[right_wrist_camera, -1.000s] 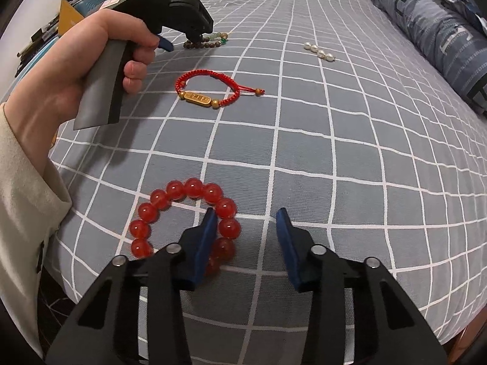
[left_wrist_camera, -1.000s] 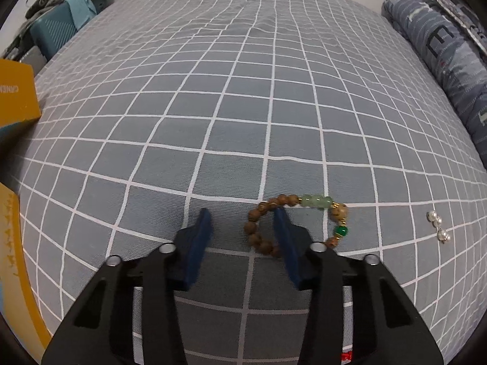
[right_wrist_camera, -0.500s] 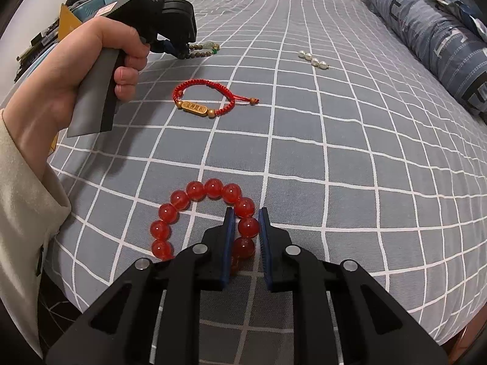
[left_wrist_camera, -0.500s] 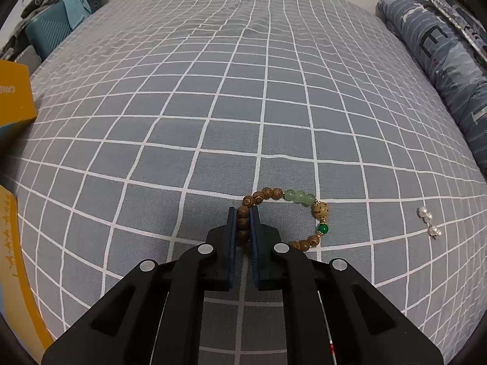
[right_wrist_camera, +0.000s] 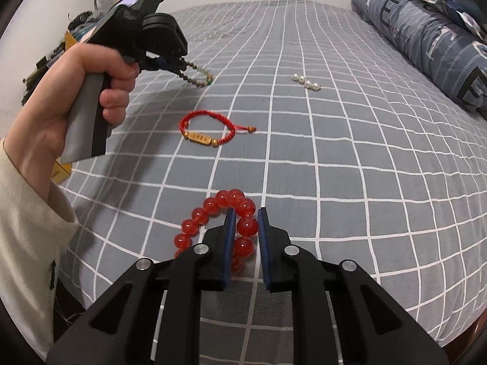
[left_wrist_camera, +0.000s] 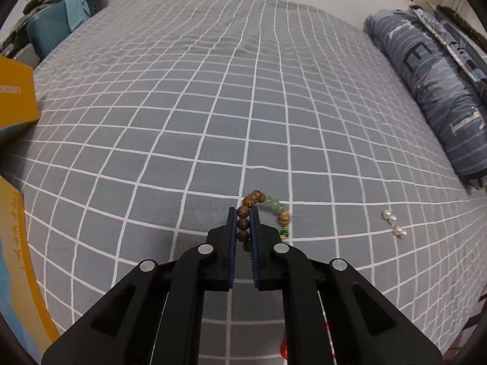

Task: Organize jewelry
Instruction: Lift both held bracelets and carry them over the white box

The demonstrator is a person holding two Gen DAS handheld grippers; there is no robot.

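Note:
My left gripper (left_wrist_camera: 243, 213) is shut on a brown wooden bead bracelet (left_wrist_camera: 243, 222) with green beads, which hangs lifted off the bed; the bracelet (right_wrist_camera: 194, 76) and the left gripper (right_wrist_camera: 179, 62) also show in the right wrist view. My right gripper (right_wrist_camera: 246, 214) is shut on a red bead bracelet (right_wrist_camera: 246, 225), raised above the checked grey bedsheet (right_wrist_camera: 334, 167). A red cord bracelet (right_wrist_camera: 213, 127) with a gold bar lies on the sheet between them. A short string of pearls (right_wrist_camera: 306, 81) lies farther right, and shows in the left wrist view (left_wrist_camera: 392, 223).
A yellow box (left_wrist_camera: 16, 97) stands at the left edge of the bed, with another yellow edge (left_wrist_camera: 18, 258) nearer. A rolled blue striped quilt (left_wrist_camera: 432, 91) lies along the right side. A blue case (left_wrist_camera: 48, 30) stands beyond the far left corner.
Both grippers closed on their bracelets, then lifted them off the sheet. The wooden bracelet now dangles and swings from the left gripper.

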